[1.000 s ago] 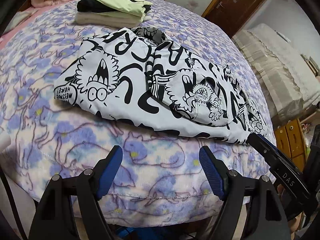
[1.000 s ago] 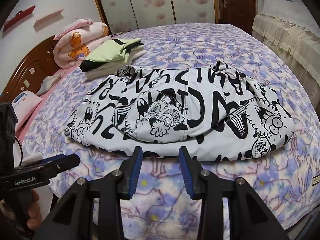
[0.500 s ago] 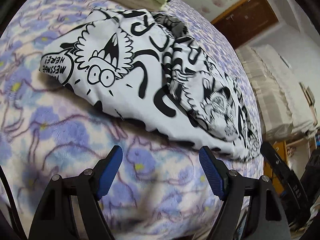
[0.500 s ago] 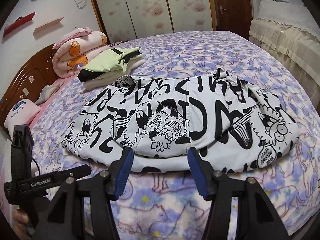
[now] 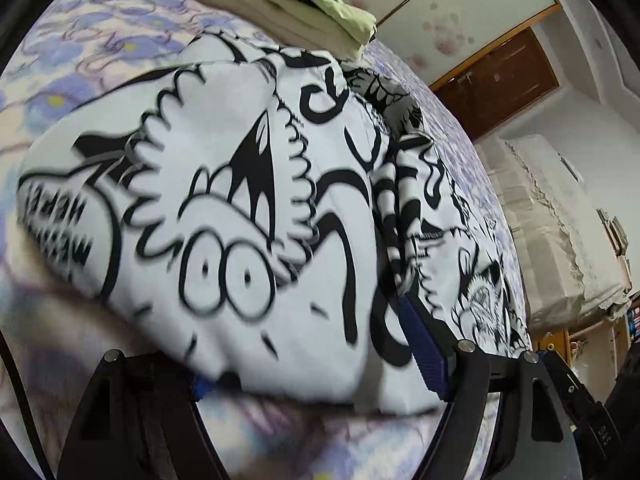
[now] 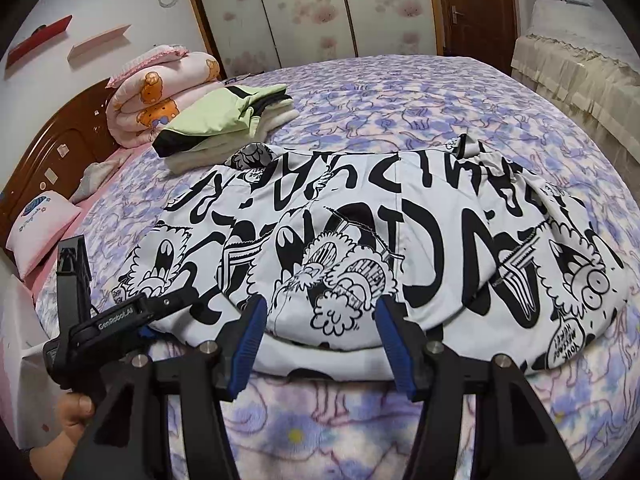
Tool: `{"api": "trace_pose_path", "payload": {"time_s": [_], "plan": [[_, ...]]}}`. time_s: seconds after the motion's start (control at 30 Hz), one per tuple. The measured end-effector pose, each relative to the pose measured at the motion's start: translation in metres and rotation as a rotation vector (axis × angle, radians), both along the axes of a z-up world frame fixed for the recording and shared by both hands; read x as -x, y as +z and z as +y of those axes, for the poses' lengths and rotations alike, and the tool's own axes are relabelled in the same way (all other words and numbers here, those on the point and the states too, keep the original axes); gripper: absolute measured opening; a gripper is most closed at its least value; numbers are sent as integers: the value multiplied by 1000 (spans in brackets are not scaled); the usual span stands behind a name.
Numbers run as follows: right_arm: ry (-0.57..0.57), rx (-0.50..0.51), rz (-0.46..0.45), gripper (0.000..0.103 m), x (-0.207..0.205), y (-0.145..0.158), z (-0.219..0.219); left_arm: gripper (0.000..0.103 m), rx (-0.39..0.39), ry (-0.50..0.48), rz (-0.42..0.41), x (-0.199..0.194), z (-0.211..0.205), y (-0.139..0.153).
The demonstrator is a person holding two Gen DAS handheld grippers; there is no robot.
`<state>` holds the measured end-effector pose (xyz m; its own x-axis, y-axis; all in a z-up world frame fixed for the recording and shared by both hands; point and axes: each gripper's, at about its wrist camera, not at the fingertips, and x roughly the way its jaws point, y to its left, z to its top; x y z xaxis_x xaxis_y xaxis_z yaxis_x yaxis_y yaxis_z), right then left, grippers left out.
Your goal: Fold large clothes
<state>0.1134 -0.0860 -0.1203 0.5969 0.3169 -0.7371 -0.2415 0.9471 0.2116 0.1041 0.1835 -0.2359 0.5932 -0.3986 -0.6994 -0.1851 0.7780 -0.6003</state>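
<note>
Cartoon-print jacket (image 6: 360, 248) spread mid-frame on the purple bed (image 6: 400, 112), left tongs (image 5: 320, 344) apart straddling its corner, right tongs (image 6: 322, 344) apart at its near edge, folded clothes (image 6: 224, 124) upper left.

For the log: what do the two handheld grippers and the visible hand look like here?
Both grippers are matte black frames with silver rivets and ribbed blue pads on the fingers. The left gripper, seen from the right one, carries white "GenRobot.AI" lettering and a tall black post. A bare hand shows below it; no sleeve visible. A thin black cable crosses the left view's edge.
</note>
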Motion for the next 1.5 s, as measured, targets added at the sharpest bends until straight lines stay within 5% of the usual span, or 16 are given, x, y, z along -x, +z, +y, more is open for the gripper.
{"api": "trace_pose_path", "payload": {"time_s": [0.2,0.27,0.33,0.43,0.5,0.63,0.8,0.97,1.17,1.37,1.5], "plan": [[23,41,-35,56,-24,4,11,77,-1,59,-47,-19,9,3],[25,60,-52,49,-37,6,15,67,-15,92,-59,-24,14,5],[22,94,-49,33,-54,3,20,34,-49,122,-61,-29,16,7],[6,151,-15,7,-79,-12,25,19,-90,121,-75,-32,13,16],[18,141,23,6,-90,-24,28,16,-185,103,-104,-32,1,29],[44,120,134,3,-100,-63,30,13,-317,65,-189,-27,-20,61],[37,-23,174,1,-104,-85,11,11,-415,-11,-296,-25,-57,104],[65,-48,198,1,-103,-83,5,11,-482,-124,-397,-27,-114,145],[38,-269,309,0,-94,-52,-58,11,-602,-281,-502,-26,-203,176],[-208,-84,145,1,-68,3,-174,11,-615,-434,-527,-23,-296,164],[-341,-16,134,1,-51,8,-243,12,-651,-587,-496,-18,-357,130]]}}
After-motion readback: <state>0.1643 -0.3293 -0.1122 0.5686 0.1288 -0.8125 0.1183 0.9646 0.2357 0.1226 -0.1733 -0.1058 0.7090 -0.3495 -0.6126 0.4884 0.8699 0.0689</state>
